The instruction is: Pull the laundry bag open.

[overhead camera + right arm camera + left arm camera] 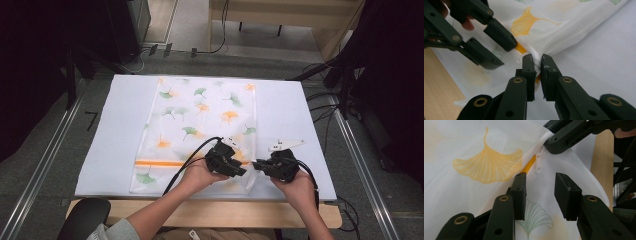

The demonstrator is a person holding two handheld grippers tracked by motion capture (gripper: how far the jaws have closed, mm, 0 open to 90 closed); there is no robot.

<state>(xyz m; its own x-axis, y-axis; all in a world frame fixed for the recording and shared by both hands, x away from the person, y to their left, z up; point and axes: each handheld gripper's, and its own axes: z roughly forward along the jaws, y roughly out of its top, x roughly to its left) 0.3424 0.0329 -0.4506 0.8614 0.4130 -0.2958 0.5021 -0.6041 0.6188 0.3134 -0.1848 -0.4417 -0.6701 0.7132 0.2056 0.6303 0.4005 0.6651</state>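
Note:
A white mesh bag (pixel 200 120) printed with green and orange ginkgo leaves lies flat on the mat, with an orange zipper (pixel 160 163) across its near end. My right gripper (pixel 537 62) is shut on the bag's bunched edge (pixel 536 53) at the zipper's right end and lifts it slightly. My left gripper (pixel 540 192) is open, its jaws standing either side of the mesh just below the white zipper pull (pixel 538 161); its pads touch nothing. From above, the left gripper (pixel 242 171) and the right gripper (pixel 256 164) meet tip to tip at the bag's near right corner.
A white mat (pixel 120 130) covers the table and a wooden edge (pixel 225 212) runs along the near side. A black chair back (pixel 82 217) sits at the bottom left. Cables and dark stands lie on the floor to the right (pixel 345 105).

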